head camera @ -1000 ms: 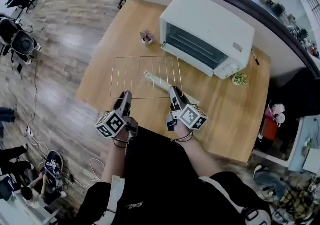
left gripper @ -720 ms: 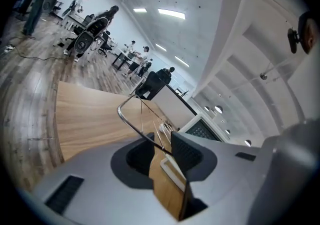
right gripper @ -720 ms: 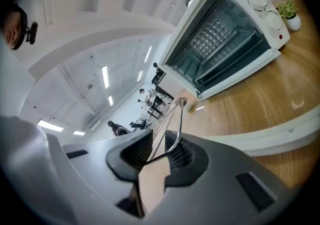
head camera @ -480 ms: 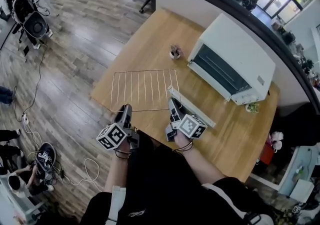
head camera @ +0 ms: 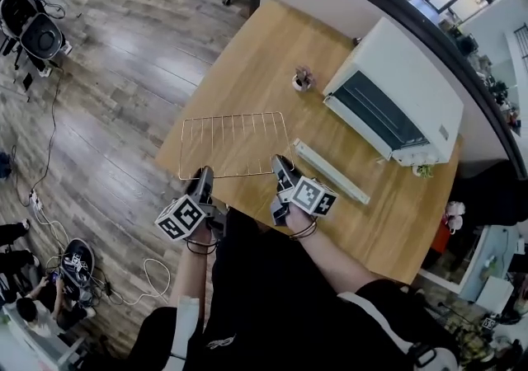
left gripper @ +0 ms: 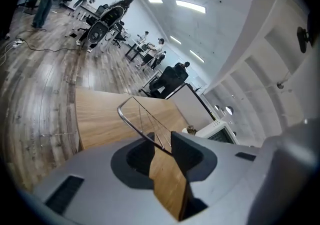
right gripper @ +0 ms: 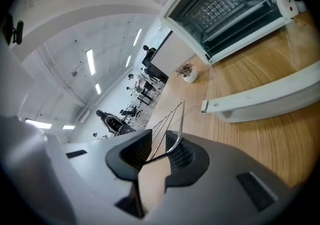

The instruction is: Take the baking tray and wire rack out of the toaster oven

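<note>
The wire rack (head camera: 231,143) hangs flat just above the wooden table (head camera: 247,64), out of the white toaster oven (head camera: 396,89) and to its left. My left gripper (head camera: 204,174) is shut on the rack's near left corner wire (left gripper: 135,118). My right gripper (head camera: 280,165) holds the near right corner (right gripper: 172,119). Its jaws have just been opening slightly, with the wire still between the pads. The oven's dark front (right gripper: 225,4) faces me. Whether a baking tray is inside the oven I cannot tell.
A long narrow white piece (head camera: 330,171) lies on the table between the rack and the oven, close to my right gripper. A small potted plant (head camera: 303,78) stands near the oven's left corner. The table's left edge drops to wood floor with chairs and cables.
Both grippers have carried the rack away from the oven, toward the table's left near corner and slightly lower. The long white piece now lies right of the rack instead of under it.
</note>
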Available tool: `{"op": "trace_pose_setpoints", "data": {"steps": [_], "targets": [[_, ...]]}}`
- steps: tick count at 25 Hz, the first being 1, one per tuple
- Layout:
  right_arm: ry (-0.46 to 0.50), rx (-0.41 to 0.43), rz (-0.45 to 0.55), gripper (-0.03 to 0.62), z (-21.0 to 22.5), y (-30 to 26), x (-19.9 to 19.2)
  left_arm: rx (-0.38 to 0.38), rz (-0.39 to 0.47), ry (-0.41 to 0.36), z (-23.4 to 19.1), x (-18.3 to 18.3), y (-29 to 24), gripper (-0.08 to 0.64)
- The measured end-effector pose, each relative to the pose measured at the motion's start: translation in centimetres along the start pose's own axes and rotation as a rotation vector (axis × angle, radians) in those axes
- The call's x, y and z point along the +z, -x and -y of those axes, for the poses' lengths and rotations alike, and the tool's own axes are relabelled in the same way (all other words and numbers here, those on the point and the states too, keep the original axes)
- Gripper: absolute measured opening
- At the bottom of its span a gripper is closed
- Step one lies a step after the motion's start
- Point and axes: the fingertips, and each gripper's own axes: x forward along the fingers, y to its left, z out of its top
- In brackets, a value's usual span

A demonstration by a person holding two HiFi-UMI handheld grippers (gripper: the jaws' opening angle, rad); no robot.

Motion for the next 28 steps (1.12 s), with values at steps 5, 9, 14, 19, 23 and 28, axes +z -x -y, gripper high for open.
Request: {"op": "trace_pose_setpoints", "data": {"steps": [5,9,14,19,23,28], "targets": [[-0.038,-0.078,-0.015,0.089,1.4,-1.4,-0.5,-0.005,-0.059,0.063,-1.5,-0.4,-2.0,0.104],[-0.064,-0.125,-0.043,0.087,2.8,-2.6,-1.8,0.021,-0.11,0.104,-3.6,-1.0,-3.0,0.103],[-0.072,-0.209,-0.071,0.092,4.4,-2.8,-3.3,0.063,-0.166,0.134,-5.2,-2.2,-3.5,0.103],[0.008,-0.266,-0.135,0.267,6.3,-2.6,-4.0,0.142,-0.216,0.157,-6.8,-4.6,-3.9,0.103],[0.028,-0.267,-0.147,0.288,6.4,-2.6,-4.6,0.179,-0.235,0.154,-7.3,-4.9,-3.9,0.103],[0.043,-0.266,-0.16,0.287,6.9,-2.5,-4.8,0.213,-0.244,0.138,-7.3,-5.2,-3.9,0.107]]}}
